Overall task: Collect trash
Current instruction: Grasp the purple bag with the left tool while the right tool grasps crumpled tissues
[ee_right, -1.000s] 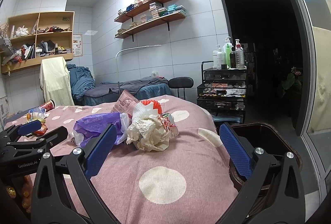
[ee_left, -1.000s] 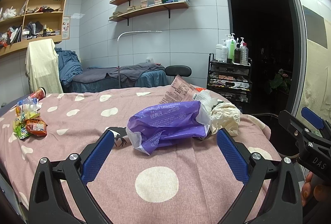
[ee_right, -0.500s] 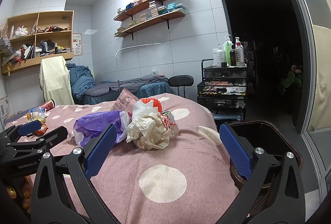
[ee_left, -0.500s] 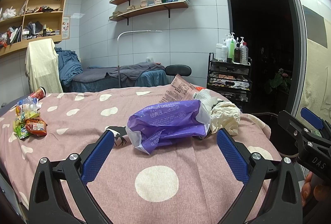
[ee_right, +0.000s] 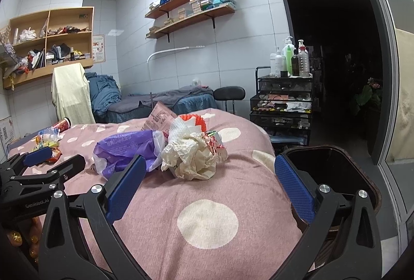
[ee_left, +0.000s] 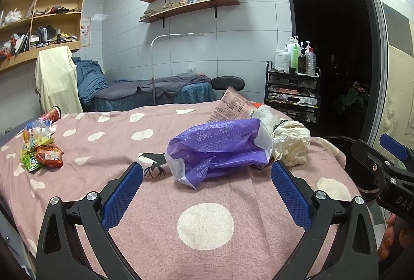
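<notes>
Left tongs (ee_left: pixel 207 176) stood wide and empty, blue pads either side of the purple wrapper (ee_left: pixel 220 150) lying just ahead on the spotted bed cover (ee_left: pixel 207 225). Right tongs (ee_right: pixel 207 179) also wide, empty; crumpled paper (ee_right: pixel 196 161) lay just ahead between their pads, open bin (ee_right: pixel 336 171) behind the right pad. Snack wrappers (ee_left: pixel 44 153) lay far left. Nothing had shifted over the past second: both tongs only hovered, no trash yet gathered.
</notes>
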`<act>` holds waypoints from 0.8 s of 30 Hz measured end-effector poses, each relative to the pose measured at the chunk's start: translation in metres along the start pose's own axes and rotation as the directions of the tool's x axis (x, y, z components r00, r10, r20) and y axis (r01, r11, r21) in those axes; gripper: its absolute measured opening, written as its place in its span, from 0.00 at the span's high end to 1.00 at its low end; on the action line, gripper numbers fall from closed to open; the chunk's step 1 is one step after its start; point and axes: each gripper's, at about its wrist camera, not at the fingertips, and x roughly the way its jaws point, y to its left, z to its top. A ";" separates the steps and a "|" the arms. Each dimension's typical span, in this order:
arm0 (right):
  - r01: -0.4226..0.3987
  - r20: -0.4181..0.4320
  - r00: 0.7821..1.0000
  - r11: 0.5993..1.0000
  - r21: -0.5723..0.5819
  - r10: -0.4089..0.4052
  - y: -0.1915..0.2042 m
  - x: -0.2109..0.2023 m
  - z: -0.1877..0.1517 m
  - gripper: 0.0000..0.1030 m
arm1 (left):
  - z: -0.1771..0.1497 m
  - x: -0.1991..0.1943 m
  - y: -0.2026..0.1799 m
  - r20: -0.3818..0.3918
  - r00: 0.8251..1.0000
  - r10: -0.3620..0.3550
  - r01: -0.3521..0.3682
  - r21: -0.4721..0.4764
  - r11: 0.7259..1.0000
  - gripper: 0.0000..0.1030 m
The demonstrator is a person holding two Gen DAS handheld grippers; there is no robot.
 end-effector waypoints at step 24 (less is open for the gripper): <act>-0.090 -0.302 0.949 0.996 0.008 0.088 0.005 0.109 0.020 0.04 | 0.018 0.091 0.042 -0.264 0.960 -0.094 0.104 0.023 0.994 0.14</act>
